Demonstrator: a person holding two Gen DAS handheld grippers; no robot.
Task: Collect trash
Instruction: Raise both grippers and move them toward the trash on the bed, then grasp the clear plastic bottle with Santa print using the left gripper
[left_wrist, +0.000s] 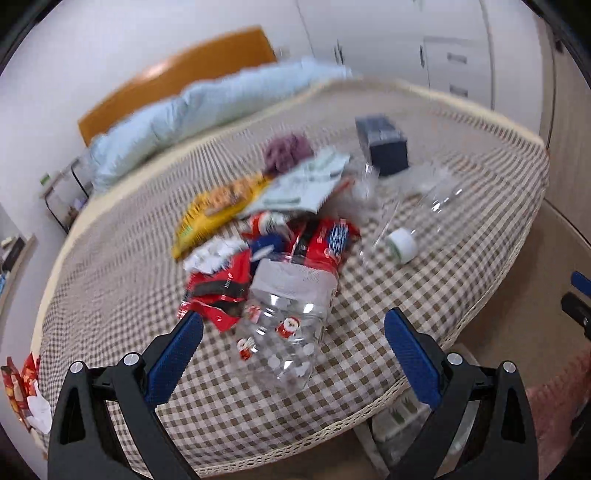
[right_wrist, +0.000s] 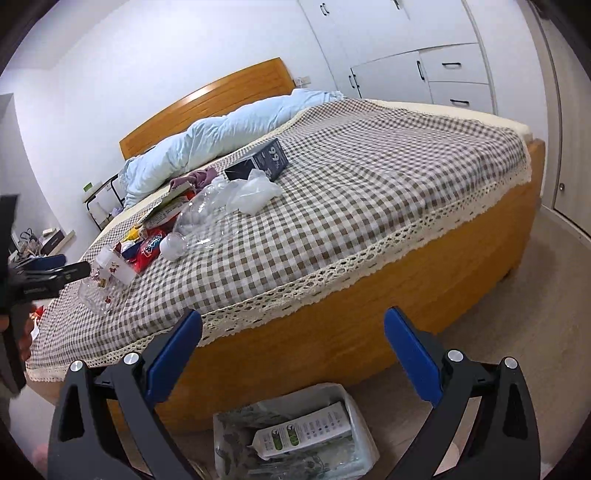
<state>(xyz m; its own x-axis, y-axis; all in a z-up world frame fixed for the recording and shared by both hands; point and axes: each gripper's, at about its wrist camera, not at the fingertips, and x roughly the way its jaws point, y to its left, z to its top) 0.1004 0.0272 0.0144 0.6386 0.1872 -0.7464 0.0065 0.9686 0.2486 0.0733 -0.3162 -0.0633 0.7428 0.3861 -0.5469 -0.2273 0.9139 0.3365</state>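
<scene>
A pile of trash lies on the checked bedspread (left_wrist: 424, 295). Nearest is a clear plastic jar (left_wrist: 288, 332) with Santa stickers, on its side. My left gripper (left_wrist: 293, 328) is open, hovering with a finger on either side of the jar, not touching it. Behind the jar are red wrappers (left_wrist: 325, 240), a yellow snack bag (left_wrist: 214, 210), papers (left_wrist: 306, 181) and a clear bottle (left_wrist: 417, 218) with a white cap. My right gripper (right_wrist: 293, 328) is open and empty beside the bed, above a lined trash bin (right_wrist: 351, 402) holding a white carton. The jar (right_wrist: 107, 280) and left gripper (right_wrist: 70, 266) show at its far left.
A dark blue box (right_wrist: 266, 158), a crumpled clear bag (right_wrist: 255, 192) and a purple cloth (left_wrist: 288, 151) lie farther back. A light blue duvet (right_wrist: 229, 136) sits by the wooden headboard (right_wrist: 207, 99). Wrappers (left_wrist: 22, 387) lie on the floor left of the bed. White wardrobes (right_wrist: 406, 48) line the wall.
</scene>
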